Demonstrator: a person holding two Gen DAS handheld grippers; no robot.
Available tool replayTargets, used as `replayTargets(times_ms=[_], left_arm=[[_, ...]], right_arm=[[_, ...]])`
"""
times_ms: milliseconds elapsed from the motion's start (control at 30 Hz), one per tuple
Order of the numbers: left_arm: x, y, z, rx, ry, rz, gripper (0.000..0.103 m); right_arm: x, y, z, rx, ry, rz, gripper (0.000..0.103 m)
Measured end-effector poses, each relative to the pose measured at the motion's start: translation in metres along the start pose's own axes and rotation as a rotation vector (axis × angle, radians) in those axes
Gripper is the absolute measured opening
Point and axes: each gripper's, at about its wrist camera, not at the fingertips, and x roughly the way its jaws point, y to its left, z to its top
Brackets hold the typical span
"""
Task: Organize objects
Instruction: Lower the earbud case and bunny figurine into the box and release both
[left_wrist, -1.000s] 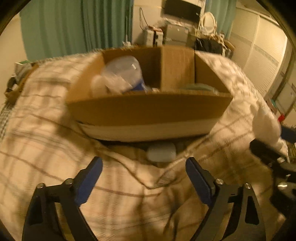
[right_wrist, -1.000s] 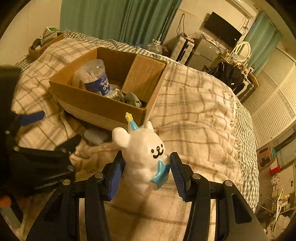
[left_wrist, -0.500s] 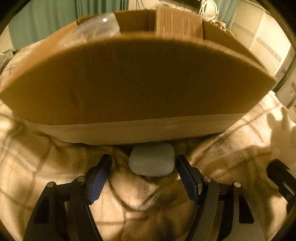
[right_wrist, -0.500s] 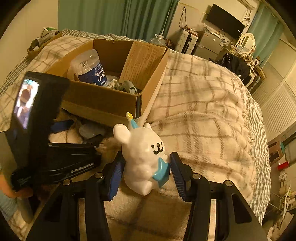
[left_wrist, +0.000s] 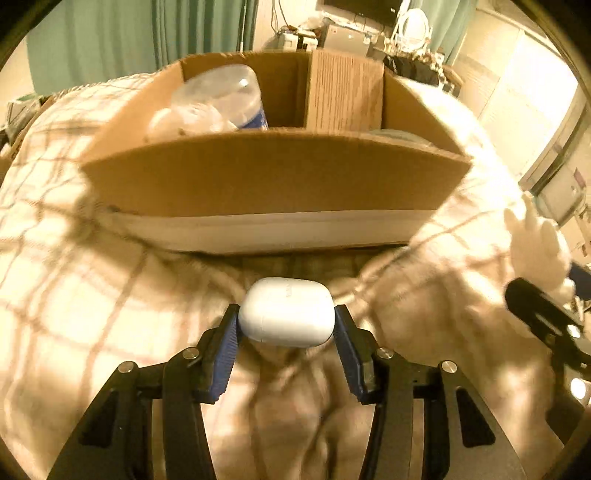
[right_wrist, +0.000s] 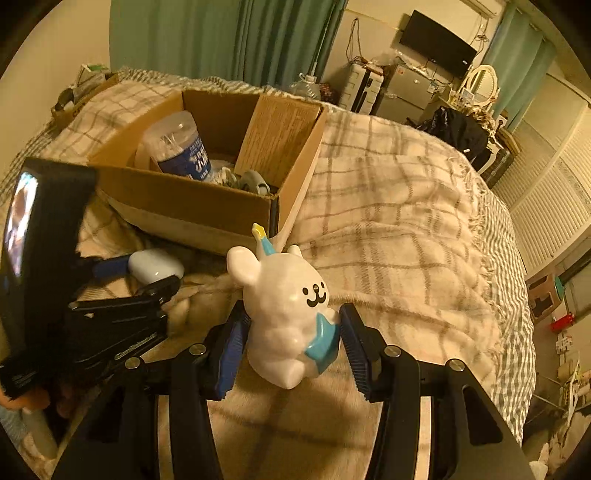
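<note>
Our left gripper pinches the white case just in front of the cardboard box on the bed; the right gripper has its fingers closed on the bear figurine; we judge each should clear the box wall, then drop gently beside the bottle.

I saw the smooth white earbud case, a rounded pebble shape, lying on its side and pinched at both ends, lifted just above the plaid blanket in front of the cardboard box. The white bear figurine, with a black smile, a blue scarf and a small blue-and-yellow cone hat, stood upright but tilted slightly. The open box sat on the bed, holding a clear blue-labelled tub and some grey items.
</note>
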Motion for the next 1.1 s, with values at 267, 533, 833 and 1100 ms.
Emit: replayTargets(times_ms=[267,533,833,1100], left_arm=[[-0.061,-0.001,-0.019,0.031,-0.107,-0.016,0.05],[-0.123,0.005,-0.018,0.054,-0.242,-0.022,0.05],[-0.174,0.008,0.003,0.078,-0.376,-0.03,0.05],[-0.186,0.009,0.05,0.102,-0.461,-0.014,0.05]], right_arm=[[-0.05,0.013,-0.002,0.001,-0.071,-0.011,0.049],[-0.094,0.022,-0.001,0.022,-0.157,0.008,0.049],[-0.131,0.025,0.015,0.024,-0.241,0.017,0.049],[-0.133,0.015,0.061,0.041,-0.29,0.06,0.049]])
